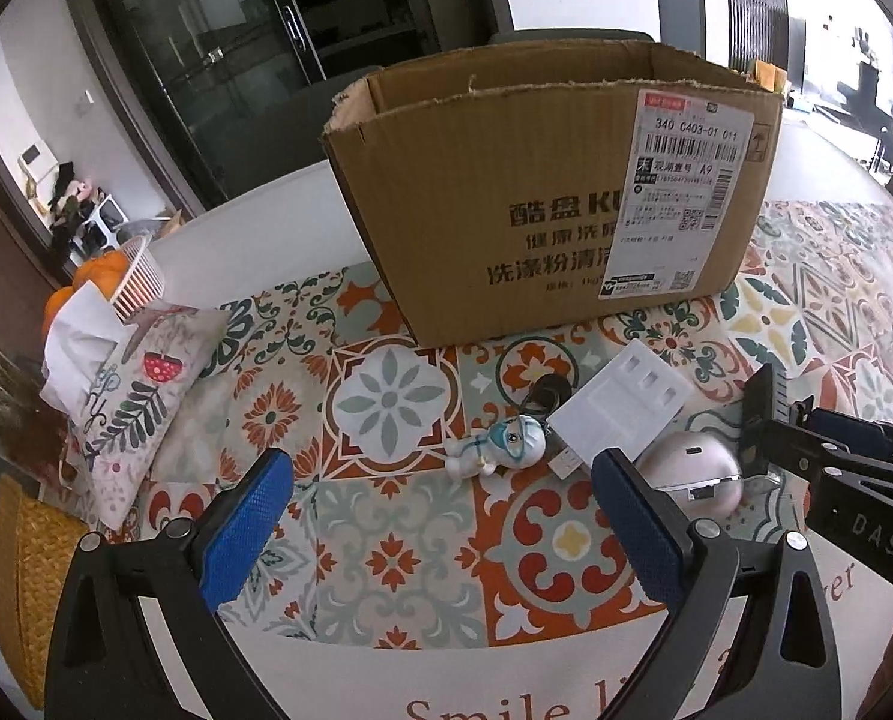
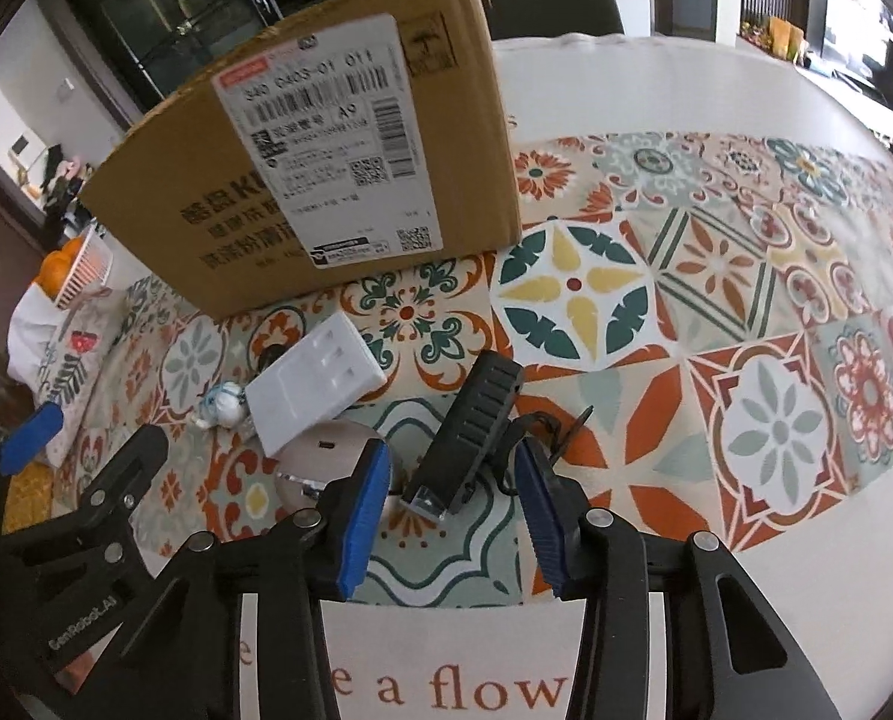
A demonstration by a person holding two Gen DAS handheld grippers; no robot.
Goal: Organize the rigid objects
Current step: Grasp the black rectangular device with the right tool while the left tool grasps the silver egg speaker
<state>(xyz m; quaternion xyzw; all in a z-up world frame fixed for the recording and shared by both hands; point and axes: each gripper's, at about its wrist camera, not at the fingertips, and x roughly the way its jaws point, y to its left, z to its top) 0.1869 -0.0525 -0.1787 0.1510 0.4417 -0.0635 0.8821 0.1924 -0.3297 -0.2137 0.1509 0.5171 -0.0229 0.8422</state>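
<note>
Your largest thing is the cardboard box, open at the top and standing at the far side of the tiled-pattern tablecloth; that is likely where the loose pieces belong. Its shipping label reads "340 C403-01 011" and "A9" above barcodes and QR codes, and the box face carries large Chinese print beside the letters "KU". Near the table's front edge the cloth reads "Smile" in the left view and "a flow" in the right. In front of the box lies a white plastic tray, then a pale rounded case, then a small astronaut figure. The piece that matters now is the black ribbed tool with a metal tip: it lies directly ahead of your right gripper, its long axis running away from you and leaning slightly right, metal tip nearest. The blue pads flank that near end with a gap on each side, so the jaws are narrowed but not yet gripping. Your right hand is clearly the nearer one; a squeeze across the tool's narrow width looks like the move. Your left gripper stands wide and empty, facing the astronaut figure. The right gripper's body shows "DAS".
</note>
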